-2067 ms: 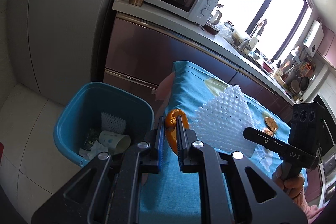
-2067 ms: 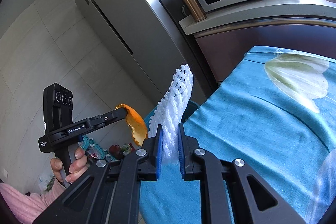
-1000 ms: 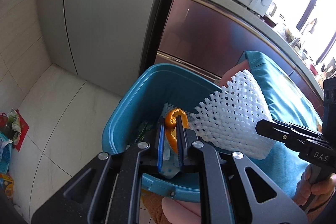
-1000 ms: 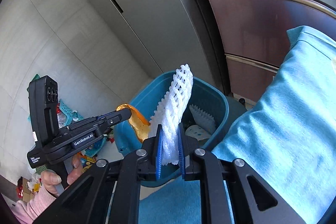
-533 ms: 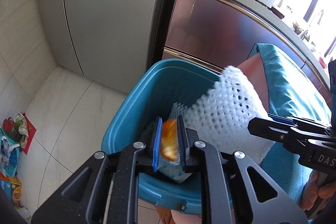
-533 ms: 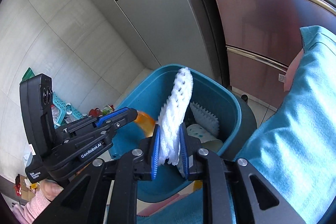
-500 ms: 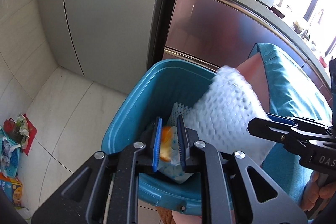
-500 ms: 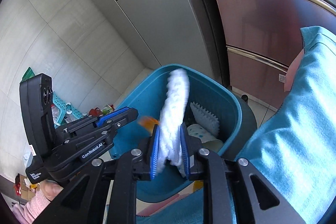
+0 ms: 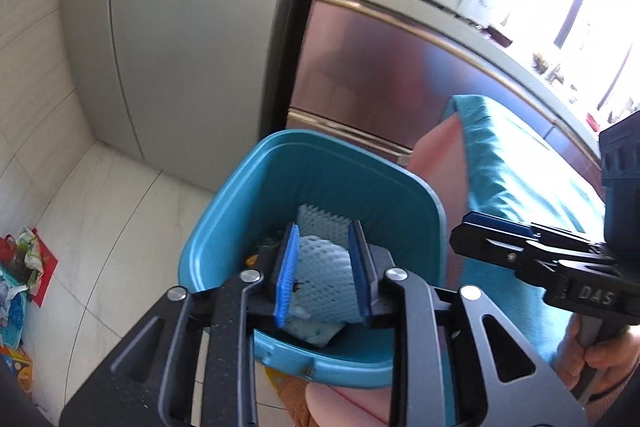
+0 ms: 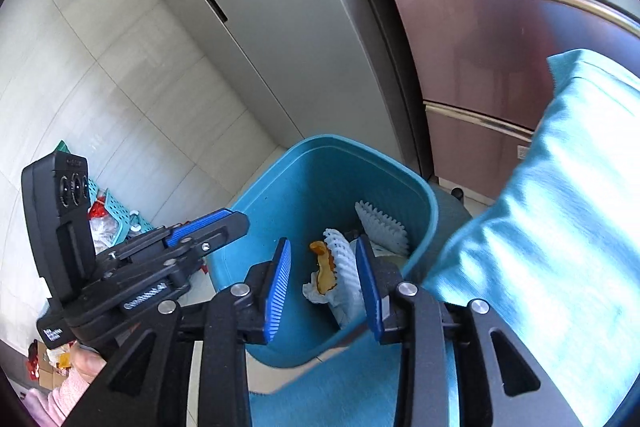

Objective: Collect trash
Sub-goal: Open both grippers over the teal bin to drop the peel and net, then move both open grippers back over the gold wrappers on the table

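Net point(image 10: 343, 263) in bin point(image 10: 280, 187) | long axis seemingly upright | peel point(image 10: 325, 269) beside

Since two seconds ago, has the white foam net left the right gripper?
Yes. The right gripper has just been opening, nothing between its jaws; the white foam net now lies down inside the blue bin, beside the orange peel.

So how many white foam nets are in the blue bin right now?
2. One foam net leans against the far wall of the bin; the other foam net lies on the pile beside the orange peel. More may be buried.
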{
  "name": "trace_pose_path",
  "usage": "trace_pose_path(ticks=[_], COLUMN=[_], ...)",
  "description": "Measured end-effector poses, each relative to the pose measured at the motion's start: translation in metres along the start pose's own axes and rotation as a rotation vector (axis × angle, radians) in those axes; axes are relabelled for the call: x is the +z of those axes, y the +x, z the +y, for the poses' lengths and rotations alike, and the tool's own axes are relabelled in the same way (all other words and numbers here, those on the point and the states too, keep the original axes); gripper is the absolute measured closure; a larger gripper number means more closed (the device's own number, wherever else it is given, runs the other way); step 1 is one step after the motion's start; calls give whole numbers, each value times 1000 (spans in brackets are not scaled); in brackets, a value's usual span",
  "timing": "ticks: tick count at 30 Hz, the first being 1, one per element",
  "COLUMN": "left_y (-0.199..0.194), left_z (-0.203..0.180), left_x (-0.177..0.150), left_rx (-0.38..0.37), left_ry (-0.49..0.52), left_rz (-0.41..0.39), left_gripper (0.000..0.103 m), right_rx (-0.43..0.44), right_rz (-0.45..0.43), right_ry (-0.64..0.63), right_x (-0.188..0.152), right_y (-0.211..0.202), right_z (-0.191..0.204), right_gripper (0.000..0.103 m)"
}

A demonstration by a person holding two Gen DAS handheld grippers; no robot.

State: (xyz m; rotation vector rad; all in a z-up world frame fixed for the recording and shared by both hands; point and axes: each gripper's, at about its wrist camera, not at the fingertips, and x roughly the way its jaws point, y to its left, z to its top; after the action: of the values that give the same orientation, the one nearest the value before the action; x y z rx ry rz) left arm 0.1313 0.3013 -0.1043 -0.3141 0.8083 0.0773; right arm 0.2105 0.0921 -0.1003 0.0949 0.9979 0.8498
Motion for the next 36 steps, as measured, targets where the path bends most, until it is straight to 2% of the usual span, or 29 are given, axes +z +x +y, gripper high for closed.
trace_pose_path(ticks=[4, 8, 14, 21, 31, 36], left_y=[-18, -34, -49, -47, -31, -14], left_z=[-17, -42, -88, -166, -282, -324], left_x=[-4, -8, -17, -37, -65, -74], left_rx=[-69, -142, -274, -407, -538, -585], left_ry=[31, 76, 143, 264, 431, 455], left_rz=[-28, -62, -73, -23, 78, 137], left_gripper=[68, 53, 49, 49, 48, 48], right_rx=[11, 9, -37, -154, -318, -367], right_rz=[-56, -124, -225, -321, -422, -459], right_ry=[-17, -28, -1, 76, 233, 282], right_x=[-10, -25, -56, -99, -147, -165], right_y=[-28, -64, -125, -195, -279, -307], right_z=[-1, -5, -22, -57, -125, -150], right_gripper=[67, 62, 59, 58, 58, 58])
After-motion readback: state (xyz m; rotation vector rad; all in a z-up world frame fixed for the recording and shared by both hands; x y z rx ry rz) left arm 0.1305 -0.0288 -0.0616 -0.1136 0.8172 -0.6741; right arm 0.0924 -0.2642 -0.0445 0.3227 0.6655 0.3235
